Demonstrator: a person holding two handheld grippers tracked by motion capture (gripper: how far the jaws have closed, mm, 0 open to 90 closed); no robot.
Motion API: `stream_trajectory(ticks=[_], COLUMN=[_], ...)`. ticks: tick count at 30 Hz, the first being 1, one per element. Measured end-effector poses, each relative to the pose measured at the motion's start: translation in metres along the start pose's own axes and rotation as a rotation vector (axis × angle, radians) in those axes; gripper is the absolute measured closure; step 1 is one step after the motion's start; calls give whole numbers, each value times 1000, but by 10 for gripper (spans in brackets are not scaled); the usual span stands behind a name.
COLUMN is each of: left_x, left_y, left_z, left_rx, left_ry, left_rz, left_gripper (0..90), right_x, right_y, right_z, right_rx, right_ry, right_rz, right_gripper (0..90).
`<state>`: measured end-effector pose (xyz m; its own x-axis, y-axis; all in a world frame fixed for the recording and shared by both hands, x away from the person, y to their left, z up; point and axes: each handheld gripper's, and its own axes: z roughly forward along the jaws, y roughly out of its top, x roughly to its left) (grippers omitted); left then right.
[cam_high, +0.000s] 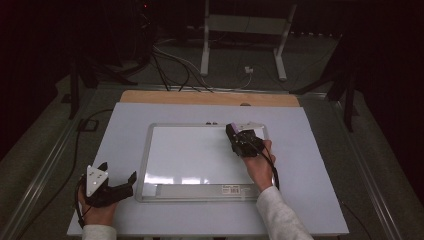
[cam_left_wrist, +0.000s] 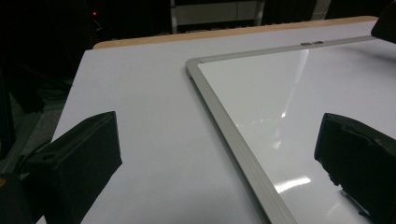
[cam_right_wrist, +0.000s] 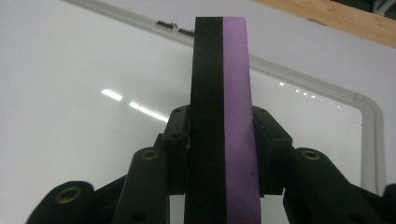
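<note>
Eraser, rectangular foam block, black felt layer bonded to a purple layer (cam_right_wrist: 223, 116): held edge-on between the jaws of the right tool (cam_right_wrist: 223, 140), which are closed snugly against its two flat faces; seen from above, the block (cam_high: 243, 131) sits over the far right corner of the whiteboard. Whiteboard, white glossy panel in a rounded silver-grey aluminium frame (cam_high: 145, 150): lies flat on the pale grey worktop (cam_high: 310, 190), surface clean as far as can be seen, with a light wooden edge (cam_high: 210, 97) beyond it. Left tool (cam_high: 120, 187): jaws spread wide, holding nothing, resting at the near left corner of the board, one jaw over the worktop and the other over the panel in the left gripper view. Hazards, judged: the grip sits low on the block, so a firm sideways wipe could lever the foam out of the jaws or twist it askew; the unsecured board could skate across the smooth worktop under a stroke, since the left tool is not pressing on its frame; a tilted hand could bring the purple side or a hard jaw tip onto the glossy panel instead of the felt, which may scuff it; a stroke begun this near the corner could catch on the raised frame
</note>
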<state>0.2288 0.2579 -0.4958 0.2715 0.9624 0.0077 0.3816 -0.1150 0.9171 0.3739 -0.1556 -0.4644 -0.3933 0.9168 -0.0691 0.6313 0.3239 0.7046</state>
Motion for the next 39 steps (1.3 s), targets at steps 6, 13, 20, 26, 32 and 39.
stream_trajectory(ticks=[6,13,20,26,32,39], left_x=[0,0,0,0,0,0], left_y=[0,0,0,0,0,0], left_z=[0,0,0,0,0,0], left_rx=[3,2,2,0,0,1], left_ry=[-1,-1,-2,-1,-1,-2], left_rz=[4,3,3,2,2,3], left_gripper=[12,12,12,12,12,12], right_x=[-9,-19,-34,-44,-53,-63], right_y=[1,3,6,6,5,4], right_z=[-2,-5,-9,-9,-9,-13], right_rx=[-14,-35,-51,-48,-45,-50], right_ry=[0,-3,-30,-58,-80,-115], right_rz=[47,110,165,177,193,207], right_gripper=[639,638,638,638,638,638])
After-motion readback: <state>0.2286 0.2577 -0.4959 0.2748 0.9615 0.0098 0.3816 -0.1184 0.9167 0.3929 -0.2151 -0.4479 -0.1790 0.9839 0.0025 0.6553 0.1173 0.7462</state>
